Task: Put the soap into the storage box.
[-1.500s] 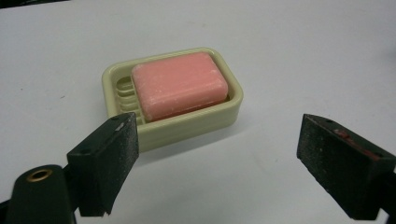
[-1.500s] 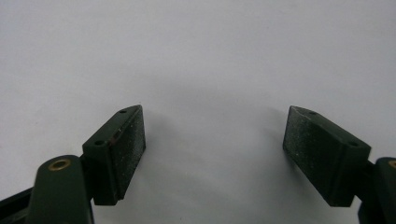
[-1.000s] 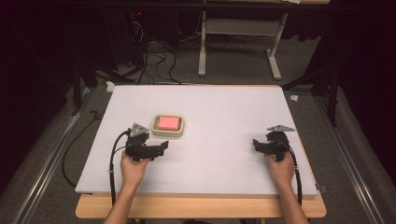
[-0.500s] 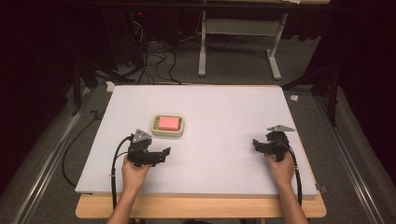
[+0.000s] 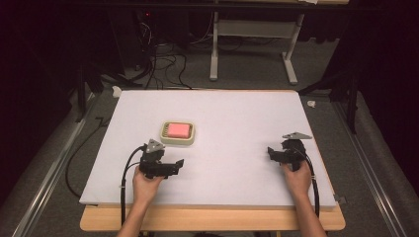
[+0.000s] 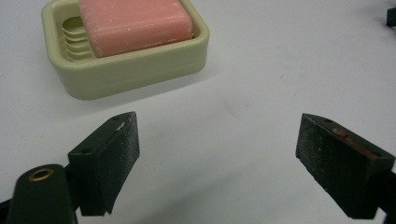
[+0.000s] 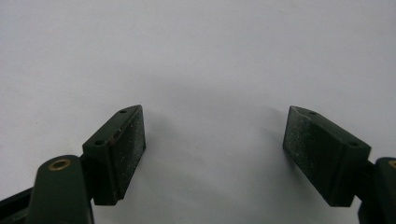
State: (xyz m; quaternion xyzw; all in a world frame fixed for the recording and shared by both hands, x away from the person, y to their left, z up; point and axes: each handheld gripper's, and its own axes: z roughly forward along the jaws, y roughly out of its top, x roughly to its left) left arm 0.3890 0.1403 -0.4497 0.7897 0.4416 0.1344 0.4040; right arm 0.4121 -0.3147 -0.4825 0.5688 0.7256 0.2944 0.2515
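A white board (image 5: 232, 123) is lying under the left tongs (image 5: 174, 166) and the right tongs (image 5: 272, 153), with a wooden tabletop (image 5: 212, 219) showing behind them. Black cables (image 5: 158, 69) are sprawling over the grey floor (image 5: 257, 84) far ahead of the left tongs, beside a white table frame (image 5: 215, 49).

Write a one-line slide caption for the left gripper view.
Open left gripper above the white table, near a pink soap bar lying in its pale green dish.

soap bar (image 5: 178, 130) — 1 | soap dish (image 5: 165, 139) — 1 | grippers — 2
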